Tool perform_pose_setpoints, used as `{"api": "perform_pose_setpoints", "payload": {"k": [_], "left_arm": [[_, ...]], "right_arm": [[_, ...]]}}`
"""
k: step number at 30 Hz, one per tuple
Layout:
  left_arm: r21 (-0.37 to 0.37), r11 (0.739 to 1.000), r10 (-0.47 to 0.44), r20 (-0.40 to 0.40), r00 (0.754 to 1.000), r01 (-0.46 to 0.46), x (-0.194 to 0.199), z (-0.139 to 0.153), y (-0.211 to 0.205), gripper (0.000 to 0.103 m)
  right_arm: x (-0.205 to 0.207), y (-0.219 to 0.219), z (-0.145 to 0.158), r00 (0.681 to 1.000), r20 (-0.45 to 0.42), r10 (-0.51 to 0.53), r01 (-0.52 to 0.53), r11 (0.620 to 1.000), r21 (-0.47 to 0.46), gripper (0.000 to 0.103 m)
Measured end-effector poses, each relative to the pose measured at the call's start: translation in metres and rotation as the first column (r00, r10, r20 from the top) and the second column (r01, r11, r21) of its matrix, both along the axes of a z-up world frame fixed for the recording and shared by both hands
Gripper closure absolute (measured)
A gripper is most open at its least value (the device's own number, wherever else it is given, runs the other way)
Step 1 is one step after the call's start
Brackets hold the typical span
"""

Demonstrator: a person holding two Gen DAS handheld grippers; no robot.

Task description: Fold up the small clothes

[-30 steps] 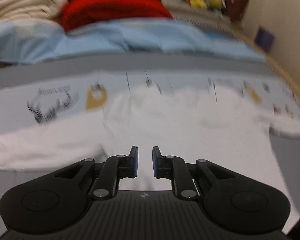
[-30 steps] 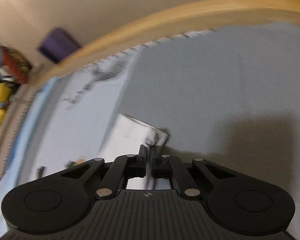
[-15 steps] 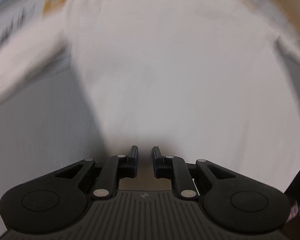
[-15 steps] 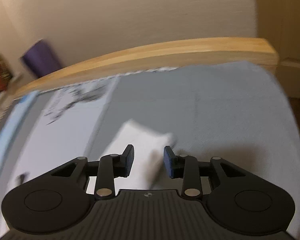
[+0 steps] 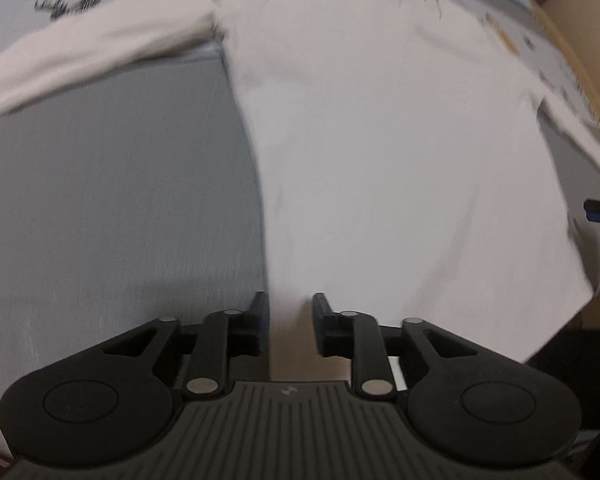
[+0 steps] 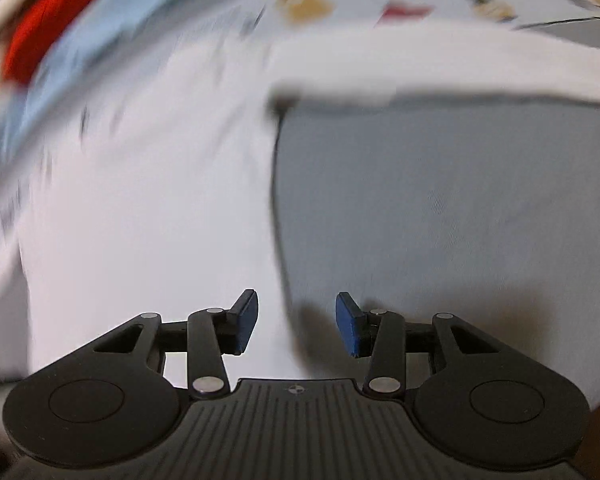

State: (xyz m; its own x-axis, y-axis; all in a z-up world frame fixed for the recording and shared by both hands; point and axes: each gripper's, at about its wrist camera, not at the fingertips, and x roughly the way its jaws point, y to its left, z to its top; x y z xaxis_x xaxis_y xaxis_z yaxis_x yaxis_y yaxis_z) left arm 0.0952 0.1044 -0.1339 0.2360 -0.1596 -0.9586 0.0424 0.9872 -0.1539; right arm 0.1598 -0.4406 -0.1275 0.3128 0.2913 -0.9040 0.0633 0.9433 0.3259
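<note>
Two parted tools (image 5: 289,312) (image 6: 296,312) flank a white shirt (image 5: 380,140); print unreadable.

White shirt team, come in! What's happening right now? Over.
Left gripper open at the bottom left corner of the white long-sleeved shirt. Right gripper open at its bottom right corner. Shirt flat on grey sheet, sleeves out. Nothing blocking.

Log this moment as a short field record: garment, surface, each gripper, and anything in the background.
garment: white long-sleeved shirt, spread flat, sleeves out to the sides
surface: grey bedcover under the shirt
left gripper: open, at the shirt's near left edge, nothing between the jaws
right gripper: open, at the shirt's near right edge, nothing held
right sleeve: lying stretched across the bedcover
background: red fabric at far left, blurred
fold state: no fold visible yet
</note>
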Motion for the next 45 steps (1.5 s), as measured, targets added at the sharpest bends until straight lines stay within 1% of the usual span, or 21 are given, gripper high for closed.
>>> {"api": "perform_pose_setpoints", "payload": {"k": [5, 12, 14, 15, 16, 18, 20, 22, 25, 27, 28, 30, 31, 33, 34, 35, 37, 38, 39, 41, 45], "left_arm": [[0.002, 1.000, 0.018, -0.061, 0.998, -0.018, -0.026, -0.010, 0.007, 0.071], [0.006, 0.999, 0.037, -0.113, 0.993, -0.037, -0.052, -0.019, -0.001, 0.072], [0.019, 0.999, 0.036, -0.111, 0.993, -0.034, -0.059, -0.021, -0.005, 0.079], [0.027, 0.999, 0.036, -0.105, 0.994, -0.033, -0.061, -0.021, -0.006, 0.089], [0.033, 0.999, 0.042, -0.093, 0.995, -0.039, -0.063, -0.019, -0.005, 0.096], [0.020, 0.998, 0.057, -0.057, 0.997, -0.056, -0.067, -0.008, -0.003, 0.097], [-0.036, 0.997, 0.076, 0.009, 0.997, -0.075, -0.075, 0.015, 0.000, 0.097], [-0.078, 0.992, 0.103, 0.006, 0.995, -0.102, -0.085, 0.021, 0.006, 0.097], [0.034, 0.995, 0.094, -0.101, 0.990, -0.091, -0.085, -0.004, 0.003, 0.096], [0.051, 0.996, 0.075, -0.119, 0.990, -0.070, -0.084, -0.006, -0.002, 0.094], [0.056, 0.997, 0.063, -0.104, 0.993, -0.058, -0.085, -0.001, -0.004, 0.093], [0.105, 0.994, 0.042, -0.018, 0.999, -0.040, -0.086, 0.012, -0.012, 0.082], [0.119, 0.992, 0.031, 0.036, 0.999, -0.035, -0.085, 0.020, -0.015, 0.077], [0.080, 0.997, 0.002, 0.089, 0.996, -0.009, -0.082, 0.027, -0.020, 0.077], [0.025, 1.000, 0.003, 0.059, 0.998, -0.005, -0.080, 0.026, -0.024, 0.077], [0.001, 1.000, -0.013, 0.045, 0.999, 0.013, -0.078, 0.022, -0.029, 0.077], [0.015, 0.999, -0.045, -0.063, 0.997, 0.046, -0.074, -0.003, -0.033, 0.077], [0.056, 0.996, -0.068, -0.130, 0.989, 0.076, -0.067, -0.018, -0.032, 0.077], [0.095, 0.989, -0.102, -0.150, 0.983, 0.117, -0.068, -0.024, -0.037, 0.077], [0.101, 0.986, -0.124, -0.102, 0.987, 0.134, -0.065, -0.012, -0.041, 0.077], [0.061, 0.997, -0.045, 0.120, 0.992, 0.038, -0.061, 0.033, -0.021, 0.074]], "right_arm": [[-0.040, 0.007, -0.026, 0.994, -0.109, -0.002, -0.007, 0.997, -0.079, 0.058], [-0.059, 0.018, -0.025, 0.991, -0.122, 0.054, -0.071, 0.987, -0.145, 0.060], [-0.062, 0.019, -0.024, 0.990, -0.125, 0.062, -0.080, 0.987, -0.140, 0.085], [-0.063, 0.019, -0.022, 0.991, -0.118, 0.060, -0.077, 0.987, -0.142, 0.096], [-0.064, 0.017, -0.019, 0.993, -0.106, 0.050, -0.064, 0.989, -0.134, 0.096], [-0.071, 0.007, -0.006, 0.998, -0.056, 0.011, -0.017, 0.994, -0.110, 0.097], [-0.080, -0.006, 0.019, 0.999, 0.026, -0.039, 0.041, 0.997, -0.069, 0.097], [-0.086, -0.018, 0.034, 0.994, 0.075, -0.074, 0.077, 0.996, -0.038, 0.097], [-0.085, -0.015, 0.007, 0.998, -0.046, -0.046, 0.040, 0.991, -0.126, 0.097], [-0.083, -0.007, -0.011, 0.993, -0.117, 0.006, -0.026, 0.985, -0.173, 0.096], [-0.083, -0.004, -0.011, 0.994, -0.113, 0.010, -0.034, 0.976, -0.217, 0.096], [-0.084, 0.000, 0.002, 1.000, -0.020, 0.002, -0.009, 0.942, -0.335, 0.091], [-0.085, 0.000, 0.012, 0.999, 0.043, 0.002, 0.013, 0.940, -0.341, 0.091], [-0.084, 0.003, 0.029, 0.990, 0.139, 0.016, 0.022, 0.965, -0.263, 0.090], [-0.083, 0.005, 0.030, 0.988, 0.148, 0.032, 0.000, 0.977, -0.215, 0.088], [-0.082, 0.009, 0.024, 0.990, 0.129, 0.055, -0.034, 0.987, -0.155, 0.086], [-0.080, 0.023, -0.001, 0.994, 0.019, 0.106, -0.103, 0.990, -0.097, 0.079], [-0.080, 0.030, -0.017, 0.988, -0.063, 0.142, -0.148, 0.982, -0.117, 0.079], [-0.078, 0.043, -0.030, 0.977, -0.121, 0.174, -0.193, 0.967, -0.168, 0.079], [-0.077, 0.050, -0.022, 0.978, -0.074, 0.193, -0.204, 0.958, -0.202, 0.078], [-0.075, 0.049, 0.002, 0.985, 0.054, 0.163, -0.151, 0.972, -0.179, 0.077]]}}
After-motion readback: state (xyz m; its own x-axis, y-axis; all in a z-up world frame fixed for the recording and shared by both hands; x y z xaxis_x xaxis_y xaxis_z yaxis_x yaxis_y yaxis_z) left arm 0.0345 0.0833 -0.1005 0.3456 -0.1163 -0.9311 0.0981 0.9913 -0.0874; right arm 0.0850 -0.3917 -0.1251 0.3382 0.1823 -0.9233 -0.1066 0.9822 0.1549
